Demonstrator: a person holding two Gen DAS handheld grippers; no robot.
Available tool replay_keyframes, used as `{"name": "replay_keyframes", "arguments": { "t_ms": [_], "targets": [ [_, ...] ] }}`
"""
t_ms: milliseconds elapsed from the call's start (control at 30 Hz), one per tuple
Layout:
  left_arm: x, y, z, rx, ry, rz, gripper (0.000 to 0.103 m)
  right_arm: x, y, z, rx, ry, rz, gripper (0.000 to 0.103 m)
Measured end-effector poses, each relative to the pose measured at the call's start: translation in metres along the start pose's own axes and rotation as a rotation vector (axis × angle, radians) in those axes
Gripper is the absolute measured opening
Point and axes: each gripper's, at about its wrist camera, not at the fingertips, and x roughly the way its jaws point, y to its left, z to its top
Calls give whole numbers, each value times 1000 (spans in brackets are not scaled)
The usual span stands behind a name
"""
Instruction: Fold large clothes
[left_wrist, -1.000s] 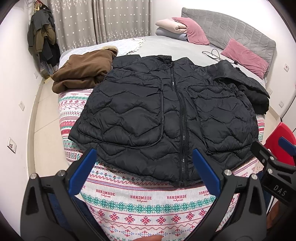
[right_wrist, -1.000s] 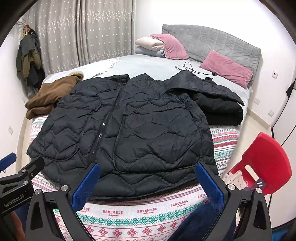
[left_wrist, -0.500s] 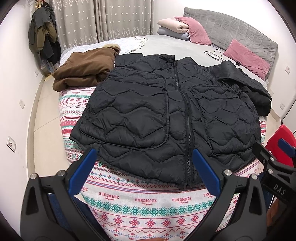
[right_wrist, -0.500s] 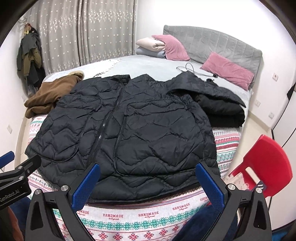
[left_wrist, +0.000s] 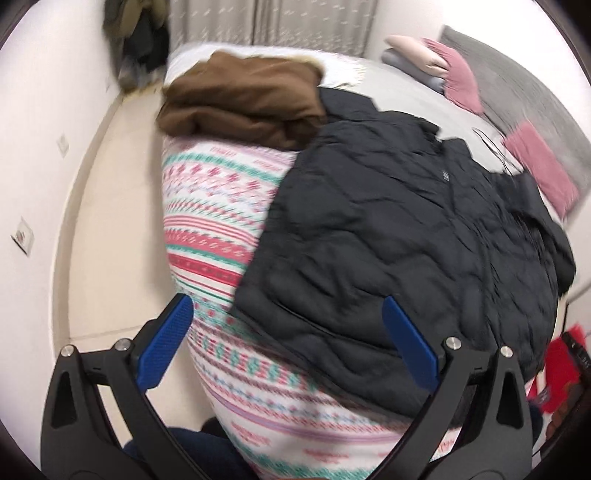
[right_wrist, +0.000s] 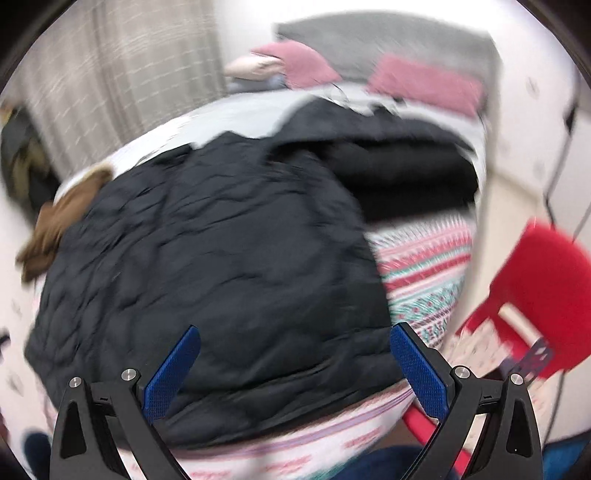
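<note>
A black quilted jacket (left_wrist: 399, 236) lies spread front-up on the patterned bedspread (left_wrist: 218, 229), zipper closed. My left gripper (left_wrist: 286, 334) is open above the jacket's lower left hem corner, nothing between its blue fingers. In the right wrist view the same jacket (right_wrist: 221, 251) fills the middle, blurred by motion. My right gripper (right_wrist: 295, 360) is open over the jacket's lower right hem, holding nothing. One sleeve (right_wrist: 399, 162) lies bunched at the jacket's far right.
A brown garment (left_wrist: 243, 99) lies heaped at the bed's far left corner. Pink pillows (left_wrist: 539, 166) and a grey headboard stand at the back. A red plastic chair (right_wrist: 546, 291) stands right of the bed. Bare floor (left_wrist: 96, 229) runs along the bed's left side.
Both grippers have swung outward and down toward the jacket's hem corners, left one leftward, right one rightward. Both views are now motion-blurred. Jaws stay open.
</note>
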Motion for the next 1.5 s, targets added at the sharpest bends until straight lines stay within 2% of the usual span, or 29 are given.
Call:
{"name": "replay_keyframes", "arguments": {
  "t_ms": [67,167,233,400,467,500,533,567,667,800,900,967,1067,1133,1200,1267,1300,1333,1367,1433,1500],
  "targets": [
    [17,4,-4,-12,60,-13,99,18,-28,8,64,48,12,102],
    [41,2,-7,0,99,-49,95,44,-56,12,108,124,32,96],
    [57,1,-8,-4,128,-45,81,53,-65,12,128,149,42,92],
    [89,4,-10,-19,169,-115,59,76,-54,3,82,225,102,62],
    [88,1,-10,3,144,-121,51,83,-51,-1,62,236,132,38],
    [88,-2,-9,21,132,-137,35,84,-51,-2,65,234,147,31],
    [88,-3,-9,27,129,-154,24,84,-51,-2,67,232,162,20],
    [85,-6,-10,29,130,-172,19,83,-52,-3,74,226,191,13],
    [71,-10,-9,34,109,-165,14,72,-54,2,95,207,226,8],
    [29,-18,-9,43,59,-203,12,41,-66,19,120,137,266,6],
    [-4,-29,-16,82,30,-225,12,15,-76,39,125,74,248,5],
    [-10,-37,-22,119,29,-197,13,3,-80,46,121,52,222,5],
    [11,-40,-27,156,71,-129,15,15,-75,46,71,87,141,5],
    [22,-36,-31,147,117,-133,20,38,-69,34,23,159,81,7],
    [23,-31,-32,136,126,-145,24,53,-68,22,-4,211,37,9],
    [17,-28,-26,148,102,-149,30,55,-71,16,3,216,9,19],
    [12,-28,-23,152,86,-147,36,52,-72,17,11,201,-20,22],
    [8,-28,-17,155,64,-139,43,46,-71,21,13,179,-53,31],
    [3,-27,-7,156,37,-132,47,41,-69,26,13,153,-79,41],
    [1,-26,13,144,13,-137,57,26,-57,42,-1,63,-119,50],
    [2,-27,36,127,-4,-166,57,10,-33,58,-39,-14,-109,57]
  ]
}}
